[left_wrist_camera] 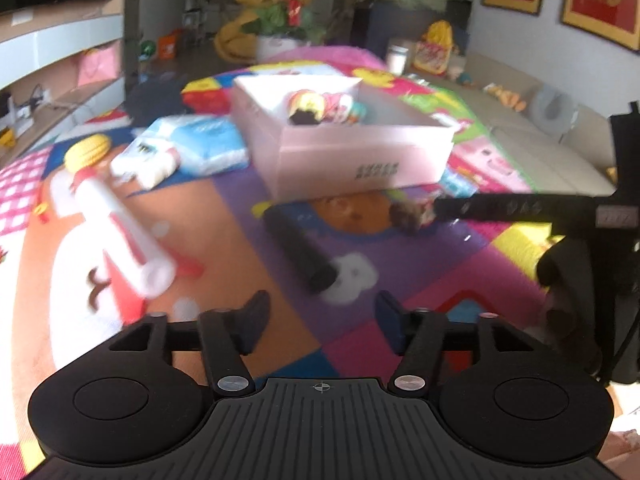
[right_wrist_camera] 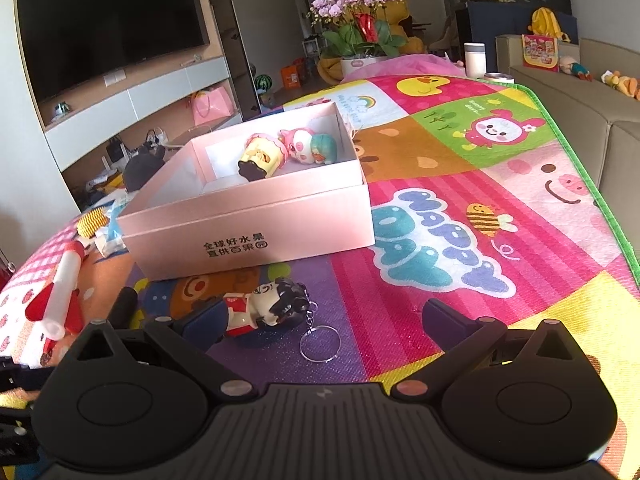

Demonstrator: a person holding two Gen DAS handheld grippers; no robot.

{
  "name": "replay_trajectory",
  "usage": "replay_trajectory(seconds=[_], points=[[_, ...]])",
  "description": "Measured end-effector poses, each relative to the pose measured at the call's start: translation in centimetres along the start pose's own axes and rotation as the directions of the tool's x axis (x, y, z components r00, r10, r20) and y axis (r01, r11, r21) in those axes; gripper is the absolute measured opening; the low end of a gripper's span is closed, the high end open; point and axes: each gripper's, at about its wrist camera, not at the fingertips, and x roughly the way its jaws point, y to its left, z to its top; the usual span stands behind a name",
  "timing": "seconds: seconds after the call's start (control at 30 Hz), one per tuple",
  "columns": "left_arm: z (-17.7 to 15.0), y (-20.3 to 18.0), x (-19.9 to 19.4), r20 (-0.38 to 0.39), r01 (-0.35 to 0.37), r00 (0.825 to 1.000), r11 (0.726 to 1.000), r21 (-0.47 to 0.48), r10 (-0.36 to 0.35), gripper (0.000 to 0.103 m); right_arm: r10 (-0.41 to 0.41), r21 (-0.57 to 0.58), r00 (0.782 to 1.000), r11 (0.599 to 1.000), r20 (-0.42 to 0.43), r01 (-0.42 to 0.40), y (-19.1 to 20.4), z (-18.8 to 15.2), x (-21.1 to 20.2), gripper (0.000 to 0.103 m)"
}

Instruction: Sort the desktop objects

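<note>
A pink open box (right_wrist_camera: pixel 256 224) stands on the colourful play mat (right_wrist_camera: pixel 460 208) and holds a yellow figurine (right_wrist_camera: pixel 262 158) and a pink-and-teal figurine (right_wrist_camera: pixel 310 146). The box also shows in the left wrist view (left_wrist_camera: pixel 352 152). A dark-haired doll keychain (right_wrist_camera: pixel 266 310) with a metal ring (right_wrist_camera: pixel 320 344) lies just before the box, by my right gripper's left finger. My right gripper (right_wrist_camera: pixel 316 328) is open, the doll between its fingers. My left gripper (left_wrist_camera: pixel 320 320) is open and empty, short of a black cylinder (left_wrist_camera: pixel 300 248). The right gripper shows in the left wrist view (left_wrist_camera: pixel 436 208) by the doll (left_wrist_camera: pixel 408 214).
A white-and-red tube (left_wrist_camera: pixel 124 232), a yellow round object (left_wrist_camera: pixel 88 150), a blue-white tissue pack (left_wrist_camera: pixel 200 144) and a white packet (left_wrist_camera: pixel 144 162) lie left of the box. A sofa (right_wrist_camera: pixel 580 112) lies on the right; an orchid pot (right_wrist_camera: pixel 360 28) stands behind the mat.
</note>
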Motion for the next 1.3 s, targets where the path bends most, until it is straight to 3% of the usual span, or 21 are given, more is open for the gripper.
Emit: replay_trajectory(seconds=[0.2, 0.33, 0.47, 0.8, 0.9, 1.0, 1.13, 1.23, 1.27, 1.3], points=[[3.1, 1.0, 2.5, 0.056, 0.015, 0.998, 0.997, 0.082, -0.019, 0.095, -0.002, 0.013, 1.0, 1.0, -0.014, 0.002, -0.3, 0.1, 0.2, 0.103], [5.2, 2.4, 4.9, 0.043, 0.036, 0.998, 0.995, 0.096, -0.04, 0.095, 0.006, 0.025, 1.0, 1.0, -0.014, -0.006, -0.5, 0.1, 0.2, 0.103], [5.5, 4.2, 6.3, -0.024, 0.088, 0.996, 0.995, 0.038, -0.088, 0.096, 0.021, 0.035, 1.0, 0.999, -0.011, -0.021, -0.7, 0.0, 0.2, 0.103], [2.1, 2.4, 1.6, -0.066, 0.198, 0.978, 0.98, -0.029, -0.2, 0.098, 0.024, 0.032, 0.999, 0.999, -0.026, -0.023, -0.7, 0.1, 0.4, 0.103], [1.3, 1.5, -0.5, -0.022, 0.152, 0.988, 0.988, -0.005, -0.152, 0.1, 0.019, 0.022, 0.999, 1.0, -0.035, -0.018, -0.5, 0.2, 0.5, 0.103], [0.2, 1.4, -2.4, 0.018, 0.056, 0.998, 0.998, -0.004, -0.056, 0.1, 0.021, 0.006, 0.998, 1.0, -0.051, -0.021, -0.5, 0.3, 0.7, 0.103], [-1.4, 2.3, -3.5, -0.005, -0.038, 0.999, 0.995, -0.091, 0.038, 0.1, -0.007, -0.049, 0.997, 0.999, -0.074, 0.003, 0.3, 0.3, 1.1, 0.103], [-2.4, 2.8, -3.8, -0.012, -0.05, 0.999, 0.987, -0.153, 0.048, 0.1, -0.037, -0.084, 0.996, 0.996, -0.077, 0.031, 0.9, 0.1, 1.2, 0.103], [-2.5, 2.9, -3.7, -0.012, -0.052, 0.999, 0.985, -0.166, 0.051, 0.096, -0.041, -0.088, 0.996, 0.996, -0.076, 0.034, 1.0, 0.1, 1.3, 0.103], [-2.5, 3.0, -3.6, -0.014, -0.062, 0.998, 0.983, -0.174, 0.06, 0.086, -0.04, -0.086, 0.996, 0.996, -0.075, 0.033, 0.9, 0.1, 1.3, 0.103]])
